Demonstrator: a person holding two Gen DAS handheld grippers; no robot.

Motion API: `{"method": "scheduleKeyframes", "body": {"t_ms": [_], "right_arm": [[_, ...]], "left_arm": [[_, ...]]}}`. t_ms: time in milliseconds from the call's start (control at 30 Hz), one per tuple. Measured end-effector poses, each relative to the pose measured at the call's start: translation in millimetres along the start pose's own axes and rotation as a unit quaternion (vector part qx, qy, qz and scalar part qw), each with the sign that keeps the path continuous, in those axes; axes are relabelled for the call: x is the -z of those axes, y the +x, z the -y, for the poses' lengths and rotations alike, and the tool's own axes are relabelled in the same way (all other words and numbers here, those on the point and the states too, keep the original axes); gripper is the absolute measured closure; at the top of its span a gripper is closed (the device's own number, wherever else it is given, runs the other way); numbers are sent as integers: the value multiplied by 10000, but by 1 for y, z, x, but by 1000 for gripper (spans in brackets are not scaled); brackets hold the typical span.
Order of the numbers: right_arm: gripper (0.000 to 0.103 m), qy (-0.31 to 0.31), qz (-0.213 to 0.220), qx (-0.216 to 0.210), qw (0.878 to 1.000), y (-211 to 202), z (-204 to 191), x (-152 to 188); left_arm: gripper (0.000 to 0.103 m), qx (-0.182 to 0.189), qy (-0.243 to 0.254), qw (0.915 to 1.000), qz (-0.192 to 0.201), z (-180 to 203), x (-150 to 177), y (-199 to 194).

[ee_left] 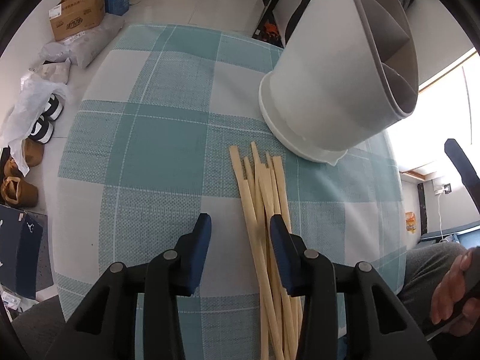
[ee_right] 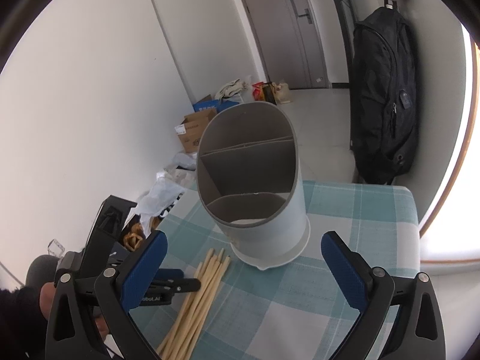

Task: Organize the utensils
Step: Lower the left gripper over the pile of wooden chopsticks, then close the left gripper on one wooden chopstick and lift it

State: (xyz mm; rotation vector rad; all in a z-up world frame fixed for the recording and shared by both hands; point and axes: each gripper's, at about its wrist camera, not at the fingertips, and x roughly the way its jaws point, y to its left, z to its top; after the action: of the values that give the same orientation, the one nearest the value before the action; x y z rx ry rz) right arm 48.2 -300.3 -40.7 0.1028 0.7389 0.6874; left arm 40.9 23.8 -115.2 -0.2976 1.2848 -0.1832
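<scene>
The chopsticks were found lying as a loose bundle on the checked tablecloth, lower centre-right of the left wrist view. Their long axis ran from the bottom edge of the frame up toward the holder, roughly in line with the direction in which the left gripper pointed. The bundle was offset toward the right-hand finger: some sticks lay within the gap and others passed beneath that finger. The jaws were seen partly open, with no pad pressing on a stick; nothing was held.

The holder, a white upright cylinder with grey divided compartments, stood just beyond the stick tips, all visible compartments empty.

In the right wrist view the bundle lay at lower left, outside the right gripper, whose jaws stood wide open and empty, framing the holder's base. The left gripper was judged the nearer to the sticks. A grasp across the axis was judged feasible, though the sticks under the finger could be missed.
</scene>
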Motion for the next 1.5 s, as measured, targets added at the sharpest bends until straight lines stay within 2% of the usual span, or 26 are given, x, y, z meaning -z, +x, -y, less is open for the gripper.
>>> {"method": "scheduleKeyframes", "body": {"t_ms": [67, 133, 200, 367, 567, 733, 900, 967, 1033, 1067, 1200, 1367, 1500], "right_arm": [[0, -25, -13, 8, 10000, 0, 0, 0], [0, -23, -13, 8, 10000, 0, 0, 0], [0, -13, -13, -1, 10000, 0, 0, 0], [0, -33, -57, -6, 10000, 2, 0, 2], [0, -83, -63, -10, 9999, 1, 0, 5], [0, -87, -77, 4, 9999, 3, -2, 6], [0, -62, -145, 24, 9999, 6, -5, 9], [0, -67, -188, 9, 9998, 8, -7, 11], [0, -78, -243, 35, 9997, 11, -8, 13], [0, -66, -258, 31, 9996, 12, -9, 13], [0, -15, -269, -1, 9996, 13, -10, 13], [0, -77, -180, 33, 9998, 11, -13, 13], [0, -156, -151, 78, 9997, 7, -14, 15]], "left_arm": [[87, 33, -18, 10000, 7, 1, -3, 0], [90, 25, -10, 10000, -7, 5, -6, -3], [97, -6, -19, 10000, 33, 4, -6, 0], [100, 80, -194, 9998, 71, -10, -11, 5], [102, 273, -245, 9988, 322, -12, -12, -6], [102, 250, -313, 9981, 467, -16, -9, -13], [101, 467, -518, 9973, 229, -25, -7, -9], [89, 473, -461, 9978, 18, -22, -4, -4], [76, 452, -391, 9982, -21, -19, 3, -4], [73, 495, -300, 9983, -44, -16, 6, -4], [73, 271, 94, 9995, -97, -4, 18, 1], [73, 52, 102, 9999, 120, 4, 11, 4], [73, 59, -48, 9997, 215, 1, 5, 8]]}}
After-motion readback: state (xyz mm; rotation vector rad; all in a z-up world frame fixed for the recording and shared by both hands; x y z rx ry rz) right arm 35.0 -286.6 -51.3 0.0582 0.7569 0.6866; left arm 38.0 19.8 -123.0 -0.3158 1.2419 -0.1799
